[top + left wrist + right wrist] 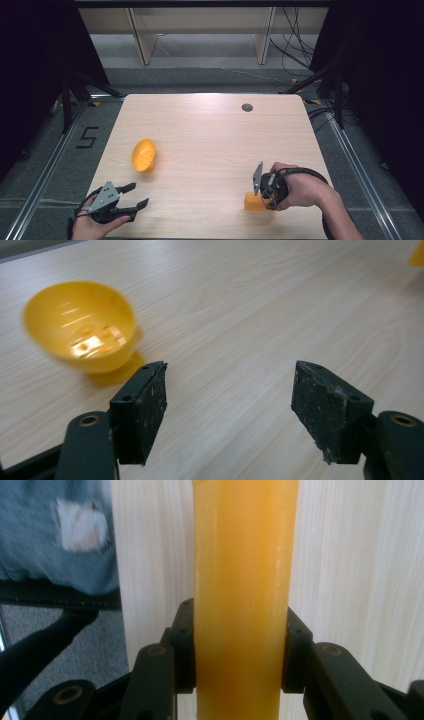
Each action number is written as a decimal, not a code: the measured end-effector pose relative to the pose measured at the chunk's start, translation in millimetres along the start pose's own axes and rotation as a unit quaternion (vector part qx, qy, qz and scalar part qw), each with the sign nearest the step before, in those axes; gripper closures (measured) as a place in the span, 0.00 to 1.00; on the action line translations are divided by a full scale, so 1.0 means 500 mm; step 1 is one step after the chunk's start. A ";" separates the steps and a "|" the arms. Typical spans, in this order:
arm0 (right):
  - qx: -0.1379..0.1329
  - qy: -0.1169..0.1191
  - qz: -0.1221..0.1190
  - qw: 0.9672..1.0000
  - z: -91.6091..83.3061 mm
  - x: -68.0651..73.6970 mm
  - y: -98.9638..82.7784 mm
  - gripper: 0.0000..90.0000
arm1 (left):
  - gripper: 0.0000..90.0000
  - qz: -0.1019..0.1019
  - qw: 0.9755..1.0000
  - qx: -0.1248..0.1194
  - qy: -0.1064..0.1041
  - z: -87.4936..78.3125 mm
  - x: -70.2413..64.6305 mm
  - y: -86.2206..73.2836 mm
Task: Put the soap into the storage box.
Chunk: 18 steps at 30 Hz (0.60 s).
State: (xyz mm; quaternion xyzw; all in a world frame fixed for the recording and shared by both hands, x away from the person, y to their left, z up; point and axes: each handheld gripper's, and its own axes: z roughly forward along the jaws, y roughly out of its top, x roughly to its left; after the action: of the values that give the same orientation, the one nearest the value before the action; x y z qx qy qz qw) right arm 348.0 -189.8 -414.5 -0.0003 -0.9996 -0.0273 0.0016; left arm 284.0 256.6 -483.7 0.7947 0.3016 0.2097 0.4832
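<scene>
Orange block [243, 600] sits clamped between the jaws of your right gripper [264, 194], pinched across its narrow faces, apparently for a steady carry. Your left gripper [229, 410] stands wide and empty, with the yellow bowl [80, 325] just ahead of its left jaw, well apart from the block.

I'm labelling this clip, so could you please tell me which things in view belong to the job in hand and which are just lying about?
Part of the job:
- orange block, clamped in the right gripper
- yellow bowl, tipped on the table, ahead of the open left gripper

Just lying about:
- round grommet near the table's far edge
- cables on the floor beyond
- marker 5 on the floor
</scene>
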 end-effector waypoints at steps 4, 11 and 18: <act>0.011 -0.004 0.032 0.999 -0.013 0.007 0.023 0.69 | 0.31 0.009 1.000 0.009 -0.025 0.023 -0.021 0.025; 0.010 0.006 0.004 1.000 -0.014 -0.008 0.068 0.69 | 0.29 0.040 0.995 0.006 -0.095 0.094 -0.075 0.087; 0.007 0.006 0.002 1.000 -0.023 -0.016 0.103 0.69 | 0.29 0.089 0.986 0.014 -0.143 0.137 -0.114 0.118</act>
State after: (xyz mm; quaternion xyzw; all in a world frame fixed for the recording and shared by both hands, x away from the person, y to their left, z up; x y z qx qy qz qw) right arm 356.1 -138.9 -400.5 -0.0022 -0.9998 -0.0199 0.0077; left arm 301.6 152.9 -463.8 0.8469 0.1603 0.1317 0.4896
